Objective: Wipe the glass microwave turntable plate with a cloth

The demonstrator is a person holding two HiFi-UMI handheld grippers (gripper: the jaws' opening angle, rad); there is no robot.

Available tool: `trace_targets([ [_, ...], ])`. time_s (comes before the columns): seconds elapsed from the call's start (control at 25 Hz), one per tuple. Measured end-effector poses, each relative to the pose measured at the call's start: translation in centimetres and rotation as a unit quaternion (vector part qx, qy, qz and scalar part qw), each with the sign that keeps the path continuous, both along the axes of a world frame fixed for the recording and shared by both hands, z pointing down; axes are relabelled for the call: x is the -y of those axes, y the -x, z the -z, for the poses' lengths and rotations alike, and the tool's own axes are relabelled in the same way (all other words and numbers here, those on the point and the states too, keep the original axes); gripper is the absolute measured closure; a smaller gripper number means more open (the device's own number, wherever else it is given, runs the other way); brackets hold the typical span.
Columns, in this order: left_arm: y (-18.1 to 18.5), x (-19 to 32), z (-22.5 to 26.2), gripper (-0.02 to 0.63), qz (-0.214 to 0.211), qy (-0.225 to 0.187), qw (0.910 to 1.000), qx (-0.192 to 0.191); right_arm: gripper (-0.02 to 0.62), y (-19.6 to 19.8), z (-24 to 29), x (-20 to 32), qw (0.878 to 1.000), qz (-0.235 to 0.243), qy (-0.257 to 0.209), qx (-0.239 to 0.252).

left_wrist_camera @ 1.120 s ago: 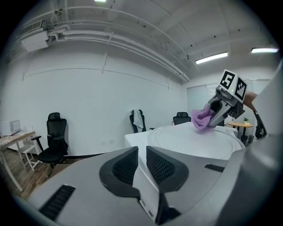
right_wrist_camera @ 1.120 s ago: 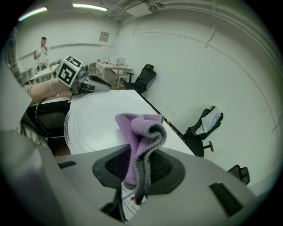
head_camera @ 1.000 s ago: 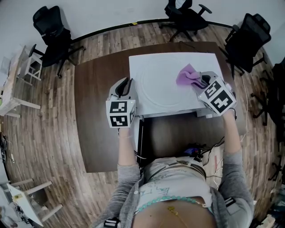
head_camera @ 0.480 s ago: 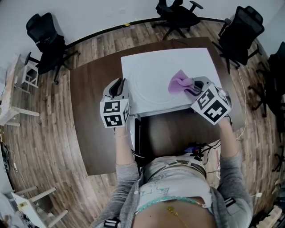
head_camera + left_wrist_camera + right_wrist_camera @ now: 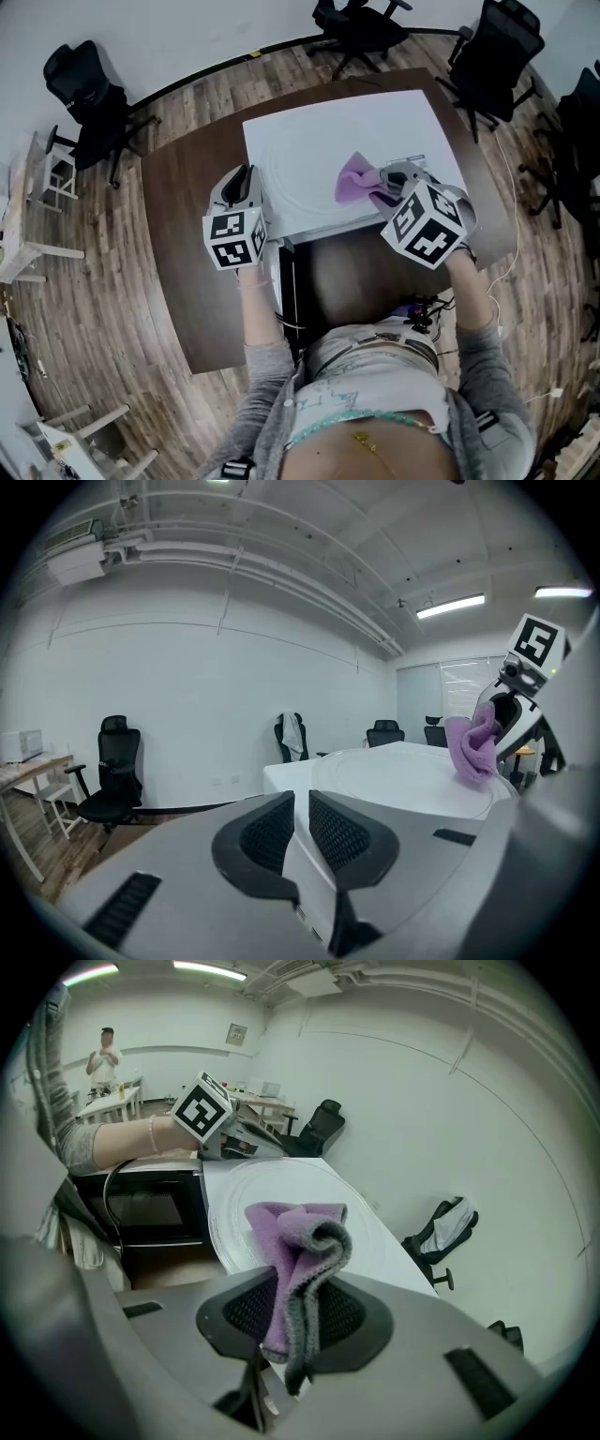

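The glass turntable plate (image 5: pixel 300 169) lies flat on a white top (image 5: pixel 412 117) over a microwave. My right gripper (image 5: pixel 380 187) is shut on a bunched purple cloth (image 5: pixel 354 176), which rests on the plate's right half. In the right gripper view the cloth (image 5: pixel 300 1241) stands up out of the pinched pads, with the plate (image 5: pixel 253 1194) beyond it. My left gripper (image 5: pixel 246 183) sits at the top's left edge. Its jaws are closing, and a white edge fills the narrow gap between its pads (image 5: pixel 342 832). The left gripper view shows the plate (image 5: pixel 403 771) and the cloth (image 5: pixel 472 747) further off.
The microwave's dark door (image 5: pixel 347 253) faces me on a brown table (image 5: pixel 187 281). Black office chairs (image 5: pixel 84 94) stand around the table on the wooden floor. Cables (image 5: pixel 422 314) hang near my right side. A person (image 5: pixel 103 1049) stands far off in the room.
My right gripper has slid the purple cloth leftward across the plate, toward its middle. The left gripper has stayed at the top's left edge.
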State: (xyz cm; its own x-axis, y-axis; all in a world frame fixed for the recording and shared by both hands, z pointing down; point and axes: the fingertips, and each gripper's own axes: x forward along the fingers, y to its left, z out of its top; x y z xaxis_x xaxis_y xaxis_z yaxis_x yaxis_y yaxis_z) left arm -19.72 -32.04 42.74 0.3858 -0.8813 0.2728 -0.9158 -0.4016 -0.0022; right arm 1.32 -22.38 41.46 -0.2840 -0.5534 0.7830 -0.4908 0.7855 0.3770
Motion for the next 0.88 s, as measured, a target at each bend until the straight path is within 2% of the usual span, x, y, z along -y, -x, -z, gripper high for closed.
trace_targets([
  [0.2, 0.1, 0.1, 0.0, 0.548, 0.002, -0.001, 1.0, -0.003, 0.495, 0.8, 0.3, -0.1, 1.0, 0.016, 0.006, -0.005],
  [0.44, -0.7, -0.1, 0.4, 0.549, -0.001, 0.002, 1.0, -0.003, 0.497, 2.1, 1.1, -0.3, 0.998, 0.029, 0.01, 0.047],
  [0.56, -0.7, 0.0, 0.4, 0.549, -0.001, 0.003, 1.0, 0.009, 0.496, 2.7, 1.2, 0.3, 0.997, 0.026, 0.005, 0.075],
  [0.72, -0.8, 0.0, 0.4, 0.549, -0.002, -0.001, 0.999, 0.046, 0.495, 2.7, 1.3, 1.4, 0.994, 0.016, -0.007, 0.104],
  [0.88, -0.8, -0.1, 1.0, 0.555, -0.003, -0.014, 0.9984, 0.055, 0.497, 2.4, 1.5, 2.6, 0.989, 0.001, -0.02, 0.143],
])
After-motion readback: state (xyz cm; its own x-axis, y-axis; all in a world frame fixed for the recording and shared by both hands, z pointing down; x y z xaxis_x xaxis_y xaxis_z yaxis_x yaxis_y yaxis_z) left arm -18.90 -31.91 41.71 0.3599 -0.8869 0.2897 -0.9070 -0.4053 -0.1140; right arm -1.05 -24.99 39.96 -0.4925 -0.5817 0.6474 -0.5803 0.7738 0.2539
